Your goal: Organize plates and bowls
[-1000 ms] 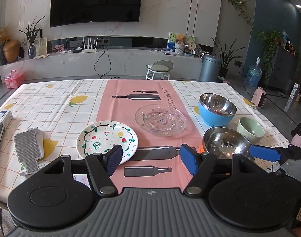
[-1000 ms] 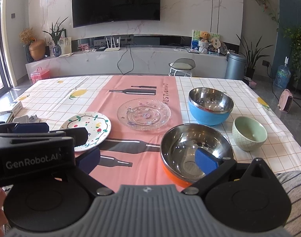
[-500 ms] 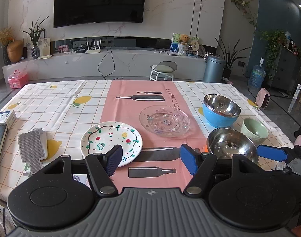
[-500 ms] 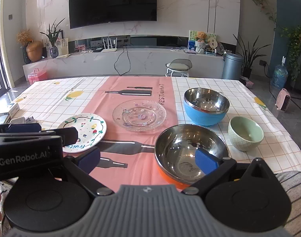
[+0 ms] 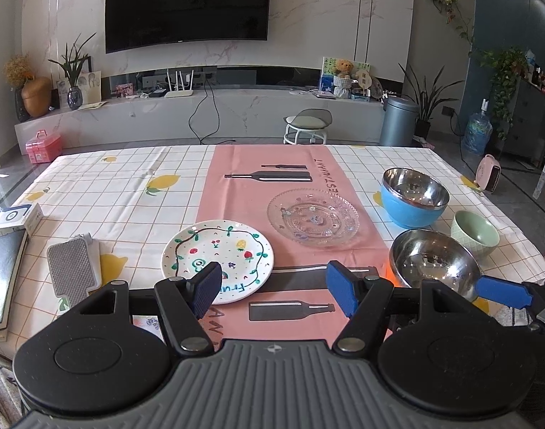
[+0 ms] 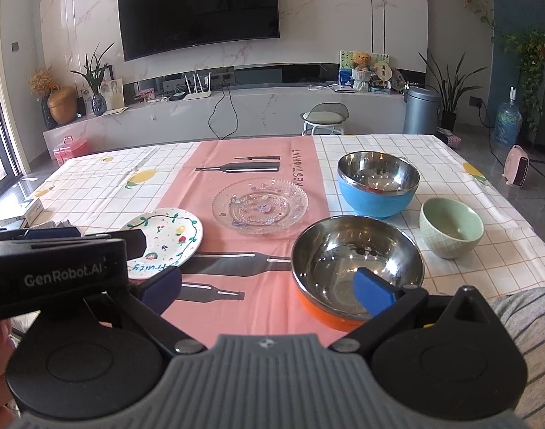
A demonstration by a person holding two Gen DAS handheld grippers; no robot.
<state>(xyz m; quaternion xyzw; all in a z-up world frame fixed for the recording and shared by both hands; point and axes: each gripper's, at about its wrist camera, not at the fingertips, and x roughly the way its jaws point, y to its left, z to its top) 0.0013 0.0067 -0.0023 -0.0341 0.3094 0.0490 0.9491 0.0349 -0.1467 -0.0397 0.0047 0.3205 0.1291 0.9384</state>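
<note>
A white painted plate (image 5: 218,255) (image 6: 165,236) lies near the front left. A clear glass plate (image 5: 313,216) (image 6: 260,209) lies on the pink runner. A blue steel-lined bowl (image 5: 413,196) (image 6: 378,182), a green bowl (image 5: 474,232) (image 6: 451,227) and an orange steel-lined bowl (image 5: 433,262) (image 6: 356,268) stand at the right. My left gripper (image 5: 274,291) is open and empty, above the table's front edge beside the painted plate. My right gripper (image 6: 269,287) is open and empty; its right finger is in front of the orange bowl's near rim.
A grey mesh brush (image 5: 70,268), a dark book (image 5: 0,268) and a small white box (image 5: 16,216) lie at the table's left edge. The left gripper's body (image 6: 54,275) fills the lower left of the right wrist view.
Both grippers have pulled back and risen slightly, so the dishes look a little farther away. Both stay open. No dish has moved.
</note>
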